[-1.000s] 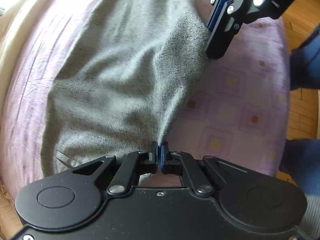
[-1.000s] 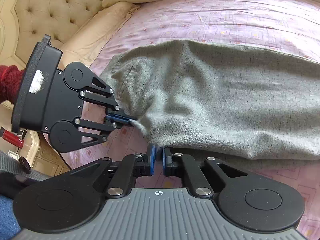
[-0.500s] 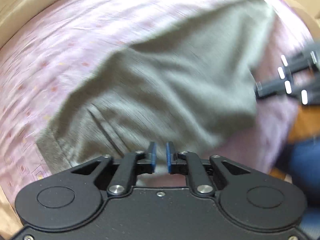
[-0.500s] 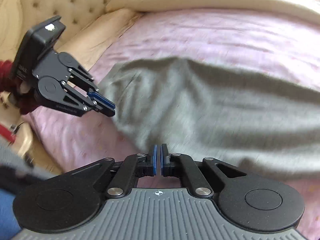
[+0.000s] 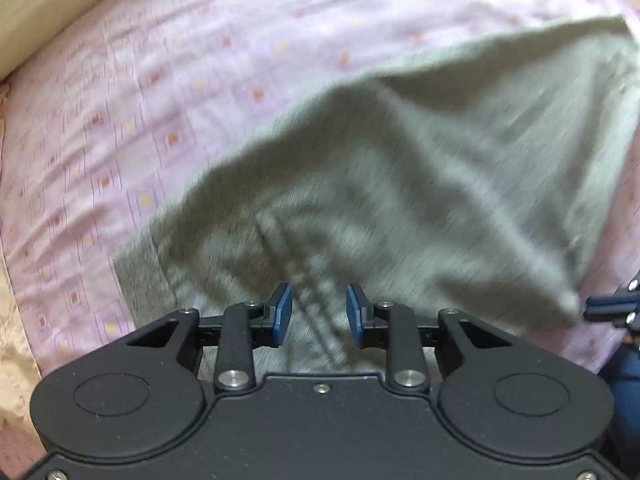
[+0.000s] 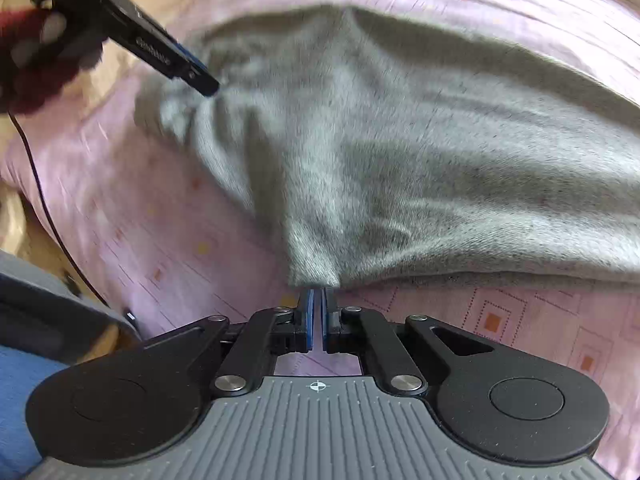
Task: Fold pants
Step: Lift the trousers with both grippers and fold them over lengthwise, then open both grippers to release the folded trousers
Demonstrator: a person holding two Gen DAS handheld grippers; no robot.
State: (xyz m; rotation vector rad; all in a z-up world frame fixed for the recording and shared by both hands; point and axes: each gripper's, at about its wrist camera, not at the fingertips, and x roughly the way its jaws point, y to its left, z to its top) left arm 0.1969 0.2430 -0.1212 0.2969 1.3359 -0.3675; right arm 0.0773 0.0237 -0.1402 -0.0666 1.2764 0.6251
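Grey knit pants [image 5: 400, 200] lie rumpled on a pink patterned bedsheet [image 5: 120, 120]. My left gripper [image 5: 319, 312] is open, its blue pads either side of the drawstring at the waistband, and holds nothing. My right gripper [image 6: 318, 308] is shut on a pinched edge of the pants [image 6: 360, 160], and the cloth pulls up into a peak at its tips. The left gripper also shows in the right wrist view [image 6: 192, 76], over the far corner of the pants. The right gripper's tips show at the right edge of the left wrist view [image 5: 612, 308].
A beige headboard and bedding [image 5: 40, 4] border the sheet at the top left. A thin black cable [image 6: 48, 208] hangs over the sheet's edge. Blue-clad legs [image 6: 16, 400] stand beside the bed.
My left gripper has let go of the pants, opened wide and moved over the waistband. My right gripper has closed on the pants' edge and pulls it taut.
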